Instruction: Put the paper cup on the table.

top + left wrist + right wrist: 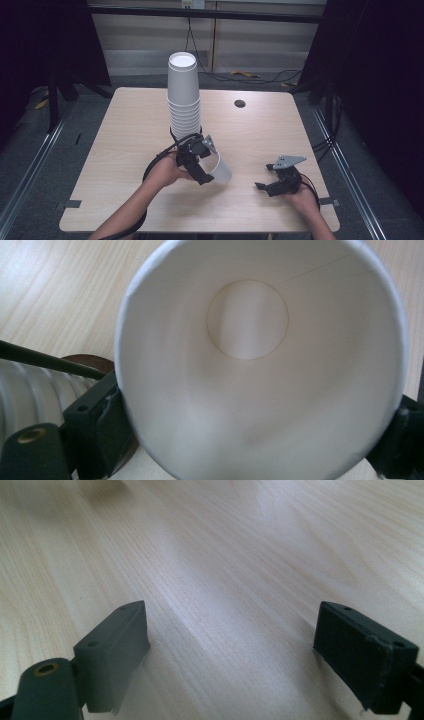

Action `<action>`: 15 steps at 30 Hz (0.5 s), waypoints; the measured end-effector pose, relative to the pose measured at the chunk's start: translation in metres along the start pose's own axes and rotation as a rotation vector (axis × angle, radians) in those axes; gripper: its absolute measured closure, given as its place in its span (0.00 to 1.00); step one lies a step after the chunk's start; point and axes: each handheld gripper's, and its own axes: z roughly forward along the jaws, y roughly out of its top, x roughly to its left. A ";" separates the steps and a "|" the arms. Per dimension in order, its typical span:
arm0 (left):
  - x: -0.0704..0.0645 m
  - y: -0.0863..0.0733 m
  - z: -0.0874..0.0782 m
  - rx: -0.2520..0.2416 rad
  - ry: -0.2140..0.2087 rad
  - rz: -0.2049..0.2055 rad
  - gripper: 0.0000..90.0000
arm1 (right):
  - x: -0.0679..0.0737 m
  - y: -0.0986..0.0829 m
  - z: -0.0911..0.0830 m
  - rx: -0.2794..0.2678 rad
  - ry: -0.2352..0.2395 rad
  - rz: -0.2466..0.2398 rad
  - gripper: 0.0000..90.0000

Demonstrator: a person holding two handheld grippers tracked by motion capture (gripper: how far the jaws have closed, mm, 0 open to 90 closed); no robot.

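Left gripper (207, 169) is clamped across a single white paper cup (220, 171), one black jaw on each side of the wall near the open mouth, and in the left gripper view the cup (260, 365) is seen straight down its bore to the round bottom. That cup lies tilted on its side just above the wooden table (125, 145), right at the foot of the tall stack of cups (184, 95) standing upright near the table's middle; whether it touches the stack I cannot tell. Right gripper (267, 186) rests well apart near the table's right front, jaws spread wide with nothing between them, bare wood visible in the right gripper view. Judging by the look of it, the cup is very light and thin-walled, stiff enough at the rolled rim but easily dented lower down (the mouth already looks slightly out of round in the grip), and the smooth paper could slip if squeezed too gently. Best hold is probably where it is now, across the wall close to the rim, with modest pressure. Nested cups may cling together, so the idle gripper could steady the stack.
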 end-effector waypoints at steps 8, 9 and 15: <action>-0.001 0.001 0.000 0.010 0.007 0.008 0.10 | 0.000 0.000 0.000 0.000 -0.002 0.003 0.15; -0.001 0.001 0.001 0.012 0.007 0.008 0.10 | 0.000 0.000 0.000 0.000 -0.002 0.002 0.15; -0.001 0.002 0.005 0.021 0.011 0.014 0.09 | 0.000 0.000 0.000 0.001 -0.003 0.004 0.15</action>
